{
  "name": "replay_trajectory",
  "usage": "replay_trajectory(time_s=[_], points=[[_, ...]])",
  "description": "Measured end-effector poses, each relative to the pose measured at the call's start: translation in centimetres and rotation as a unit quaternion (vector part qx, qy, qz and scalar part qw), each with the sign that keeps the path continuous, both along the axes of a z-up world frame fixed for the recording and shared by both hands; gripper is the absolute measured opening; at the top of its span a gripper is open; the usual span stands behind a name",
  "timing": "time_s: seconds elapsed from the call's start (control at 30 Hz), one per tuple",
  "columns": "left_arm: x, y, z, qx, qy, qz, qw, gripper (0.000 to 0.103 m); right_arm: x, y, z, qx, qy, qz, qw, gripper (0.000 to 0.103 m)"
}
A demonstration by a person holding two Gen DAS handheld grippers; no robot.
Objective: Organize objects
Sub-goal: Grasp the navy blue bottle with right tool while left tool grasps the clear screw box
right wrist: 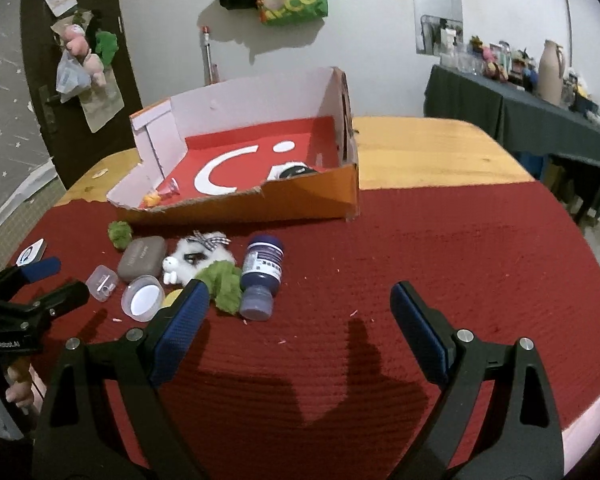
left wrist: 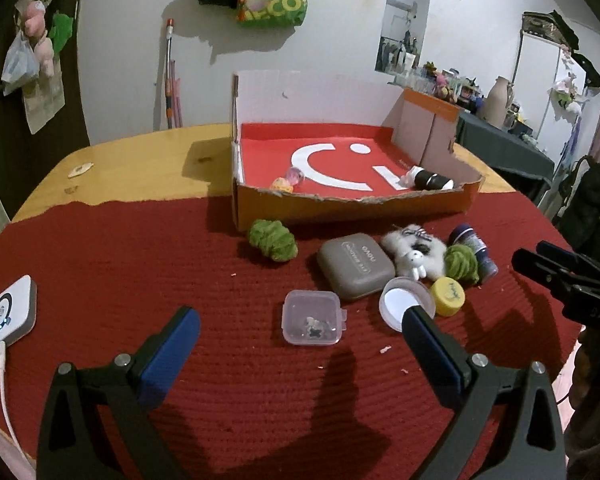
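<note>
An orange cardboard box (left wrist: 340, 206) (right wrist: 300, 200) with a red floor stands on the red mat, holding a black-and-white tube (left wrist: 430, 179) and small toys (left wrist: 288, 180). In front of it lie a green fuzzy ball (left wrist: 272, 240), a grey case (left wrist: 354, 266) (right wrist: 142, 258), a white plush (left wrist: 414, 254) (right wrist: 198, 258), a second green ball (left wrist: 462, 262) (right wrist: 226, 284), a blue bottle (left wrist: 476, 250) (right wrist: 262, 276), a yellow cap (left wrist: 448, 296), a clear round lid (left wrist: 404, 302) (right wrist: 142, 298) and a clear small box (left wrist: 312, 318) (right wrist: 102, 282). My left gripper (left wrist: 300, 320) is open, empty, around the small box. My right gripper (right wrist: 300, 296) is open, empty, beside the bottle.
A white charger puck (left wrist: 8, 314) with a cable lies at the mat's left edge. The wooden table (left wrist: 140, 160) (right wrist: 440, 152) shows bare behind the mat. A dark-clothed side table (right wrist: 540, 120) with ornaments stands at the right.
</note>
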State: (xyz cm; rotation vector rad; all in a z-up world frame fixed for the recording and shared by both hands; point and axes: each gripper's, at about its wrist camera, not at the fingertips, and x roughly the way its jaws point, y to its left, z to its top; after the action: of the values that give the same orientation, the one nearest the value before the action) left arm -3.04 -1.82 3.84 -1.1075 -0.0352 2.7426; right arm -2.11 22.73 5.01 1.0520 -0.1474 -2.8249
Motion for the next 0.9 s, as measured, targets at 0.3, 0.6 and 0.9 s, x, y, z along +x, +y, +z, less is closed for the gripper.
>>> replay_trajectory(time_s=[0.3,0.6,0.9], points=[[-0.5,0.0,-0.5,-0.006,-0.013,-0.001,0.9999,0.103,-0.4,-0.3,-0.5,0.005,-0.009,0.005,1.0,0.093],[-1.3,0.1,-1.2,-0.013,-0.032,-0.005,0.9994,0.103,-1.3,-0.7,-0.9,0.009,-0.021,0.008,1.0,0.093],[-2.5,0.1,-2.0,-0.022,-0.049,-0.007,0.9985,0.102,-2.8,-1.1,-1.6,0.034,-0.038,0.001,0.999,0.093]])
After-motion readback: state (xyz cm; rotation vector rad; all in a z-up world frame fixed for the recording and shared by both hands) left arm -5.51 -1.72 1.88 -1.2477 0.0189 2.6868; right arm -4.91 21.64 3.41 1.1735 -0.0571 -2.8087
